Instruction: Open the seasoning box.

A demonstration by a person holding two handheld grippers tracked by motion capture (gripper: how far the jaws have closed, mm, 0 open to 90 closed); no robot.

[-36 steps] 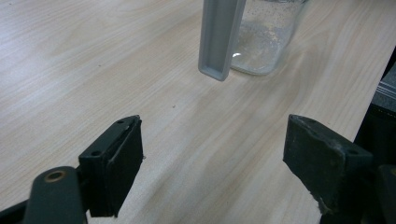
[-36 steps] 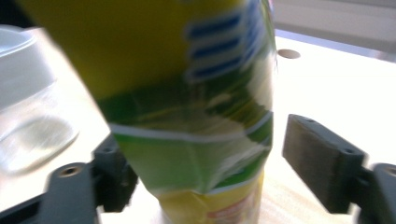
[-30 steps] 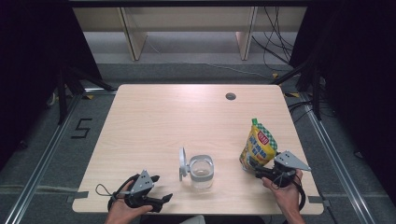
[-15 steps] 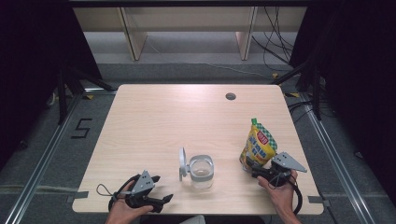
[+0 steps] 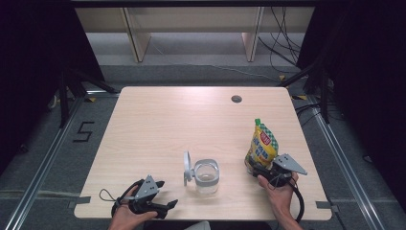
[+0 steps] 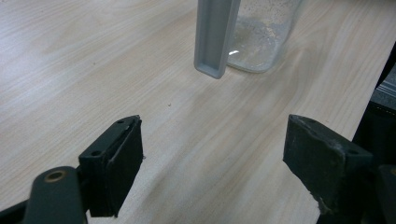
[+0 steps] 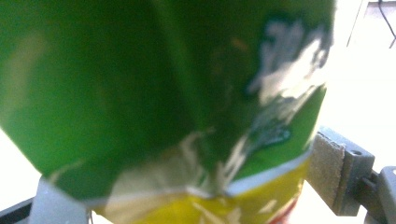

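One yellow-and-green pouch (image 5: 262, 143) stands on the table (image 5: 158, 124), and one clear glass jar (image 5: 207, 177) with one grey lid (image 5: 186, 168). Two grippers are in hand: a left gripper (image 5: 163, 195) and a right gripper (image 5: 253, 168).

Light wood table (image 5: 158, 124), pretty bare. There's a clear glass jar (image 5: 207, 176) near the front edge around the middle, its grey lid (image 5: 186, 168) flipped up on the left side. A yellow-green pouch (image 5: 261, 146) stands upright to the right. Small round cable hole (image 5: 236, 99) far back.
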